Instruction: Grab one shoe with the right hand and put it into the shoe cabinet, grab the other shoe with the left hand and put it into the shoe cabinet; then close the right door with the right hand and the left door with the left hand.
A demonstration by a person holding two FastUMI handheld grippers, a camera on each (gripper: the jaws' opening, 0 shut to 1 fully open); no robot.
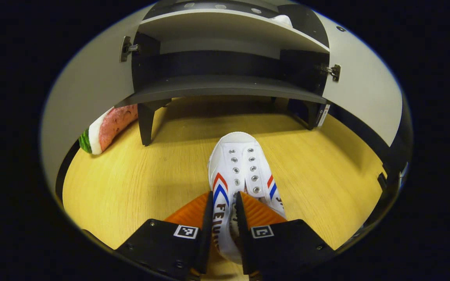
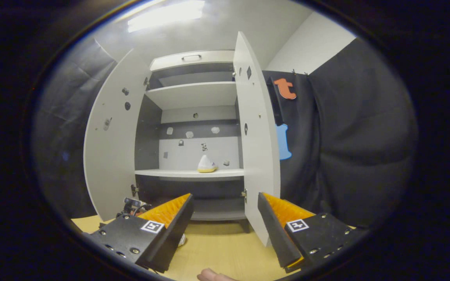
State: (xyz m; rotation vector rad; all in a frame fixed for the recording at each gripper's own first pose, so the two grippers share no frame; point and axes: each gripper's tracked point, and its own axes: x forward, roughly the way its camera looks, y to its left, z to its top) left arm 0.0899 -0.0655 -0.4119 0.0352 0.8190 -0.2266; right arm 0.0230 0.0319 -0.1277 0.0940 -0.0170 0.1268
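At the bottom of the left gripper view, we see the left gripper (image 1: 224, 218) pinching the side wall of a white canvas sneaker (image 1: 240, 175), one finger outside the shoe and one inside its opening, both pressing on the canvas. The sneaker has red and blue chevrons on its sides and metal eyelets, and its toe points away from us toward the shoe cabinet (image 1: 225, 84). Whether it rests on the wooden floor (image 1: 139, 183) or hangs just above it, we cannot tell. Beyond it the cabinet's lowest shelf stands on short dark legs, with both doors swung wide. Left of the near leg, a watermelon-slice cushion (image 1: 106, 130) leans by the left door (image 1: 88, 86).

In the right gripper view, the right gripper (image 2: 225, 218) hovers above the floor with its fingers spread apart and nothing between them. Farther off, the second sneaker (image 2: 206, 164) sits on the middle shelf (image 2: 162, 173) of the cabinet, toe toward us. The right door (image 2: 256, 144) stands open, edge-on to us.
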